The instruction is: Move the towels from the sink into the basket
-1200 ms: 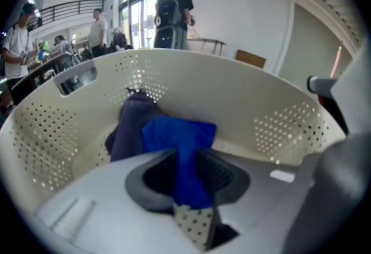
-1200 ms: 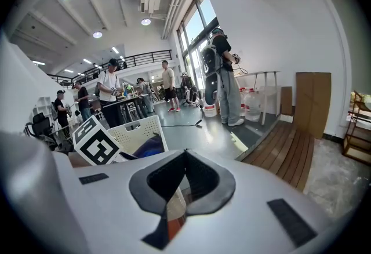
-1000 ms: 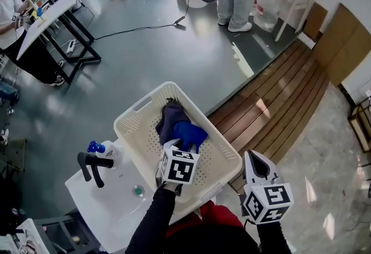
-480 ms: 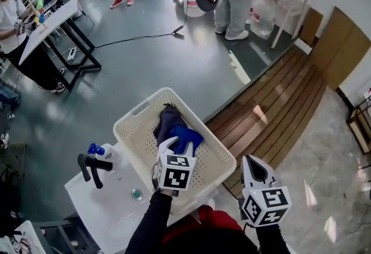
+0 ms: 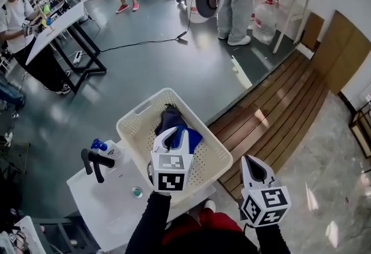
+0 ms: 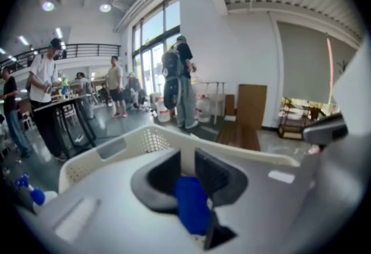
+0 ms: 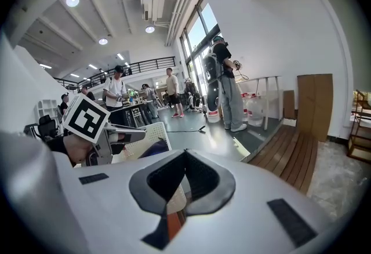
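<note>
Left gripper (image 6: 187, 163) closing, jaws apart above the blue towel (image 6: 191, 206) in the basket (image 6: 145, 140) (right gripper (image 7: 185, 157) pinched together, empty).

The basket (image 5: 139, 109) sits under and ahead of the left hand-held gripper (image 5: 175, 135), whose jaws are closing with towel showing in the gap between them. The towels (image 5: 168, 119) lie in the basket, just beyond its tips. The sink (image 5: 104, 206) lies to its left, beside the basket, with the faucet (image 5: 95, 163) further left. The right hand-held gripper (image 5: 253, 161) hangs to the right, outside the basket, over the floor (image 5: 278, 105).
</note>
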Motion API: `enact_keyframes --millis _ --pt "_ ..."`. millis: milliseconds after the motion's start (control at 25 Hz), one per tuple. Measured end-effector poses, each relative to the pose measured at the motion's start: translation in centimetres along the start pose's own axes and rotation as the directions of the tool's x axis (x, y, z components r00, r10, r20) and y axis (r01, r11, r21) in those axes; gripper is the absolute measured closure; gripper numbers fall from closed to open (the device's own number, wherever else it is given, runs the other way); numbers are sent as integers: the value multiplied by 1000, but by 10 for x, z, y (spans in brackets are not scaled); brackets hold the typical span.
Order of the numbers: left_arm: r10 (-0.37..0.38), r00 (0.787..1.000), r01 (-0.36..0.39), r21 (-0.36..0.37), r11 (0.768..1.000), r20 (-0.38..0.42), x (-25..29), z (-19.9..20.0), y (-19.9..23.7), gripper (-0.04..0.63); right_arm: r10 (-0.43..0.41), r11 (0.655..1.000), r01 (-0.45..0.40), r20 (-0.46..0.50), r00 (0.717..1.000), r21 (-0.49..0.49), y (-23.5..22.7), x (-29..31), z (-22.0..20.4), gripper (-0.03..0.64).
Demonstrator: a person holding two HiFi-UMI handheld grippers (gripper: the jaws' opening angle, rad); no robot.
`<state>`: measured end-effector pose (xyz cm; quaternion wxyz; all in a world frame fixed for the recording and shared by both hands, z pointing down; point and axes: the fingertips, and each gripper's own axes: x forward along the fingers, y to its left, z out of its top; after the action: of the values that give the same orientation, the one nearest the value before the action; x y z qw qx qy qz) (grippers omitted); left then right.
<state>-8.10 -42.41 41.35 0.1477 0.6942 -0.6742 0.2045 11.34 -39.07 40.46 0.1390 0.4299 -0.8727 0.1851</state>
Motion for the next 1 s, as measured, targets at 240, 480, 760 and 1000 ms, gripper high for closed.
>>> enact_keyframes --millis 240,480,760,1000 --pt "-5 999 4 15 1000 51 -23 21 -5 536 29 1000 -29 23 999 -8 10 -7 4 609" --pt "-2 995 1 2 1000 96 -47 33 -10 569 58 998 -57 36 998 -28 18 -17 8 609" --pt "3 989 2 -31 1000 146 -76 36 -9 591 95 995 -94 45 994 -40 30 -23 8 609" --pt "-13 985 22 -47 999 173 -100 32 -8 592 118 992 -115 60 991 -58 47 -26 11 609"
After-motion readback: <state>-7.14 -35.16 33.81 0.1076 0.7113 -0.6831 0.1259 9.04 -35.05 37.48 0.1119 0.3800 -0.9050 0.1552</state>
